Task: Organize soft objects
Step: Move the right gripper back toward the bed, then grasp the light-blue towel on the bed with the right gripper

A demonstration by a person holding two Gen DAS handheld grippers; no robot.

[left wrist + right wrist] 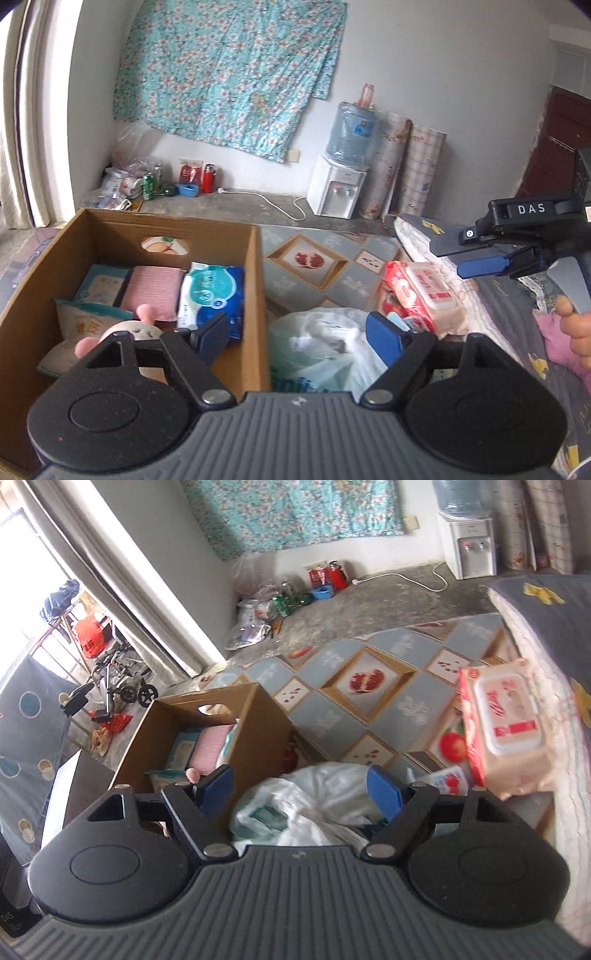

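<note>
Left wrist view, items by size, placed rel. to box:

1. Brown cardboard box (pixel 255 295), open top, cut-out handle hole. Holds pink ribbed sponge-like pad (pixel 153 291), blue-white tissue pack (pixel 212 295), other soft packs, pink-eared plush toy (pixel 133 328) nearest camera.
2. White crumpled plastic bag (pixel 317 347), just right of box, soft items inside.
3. Red-white wet-wipe pack w/ hard lid (pixel 428 291), farther right of box, against grey bed edge.
4. Left gripper (pixel 299 332): fingers apart, nothing between, straddling box's right wall.
5. Right gripper (pixel 491 254): fingers apart, empty, above wipe pack.

Handling note: likely next pick is bag or wipe pack. Approach w/ fingers wide, clamp pack across its short sides, lift clear of box wall before dropping in; free space looks to be at near side of box.
</note>
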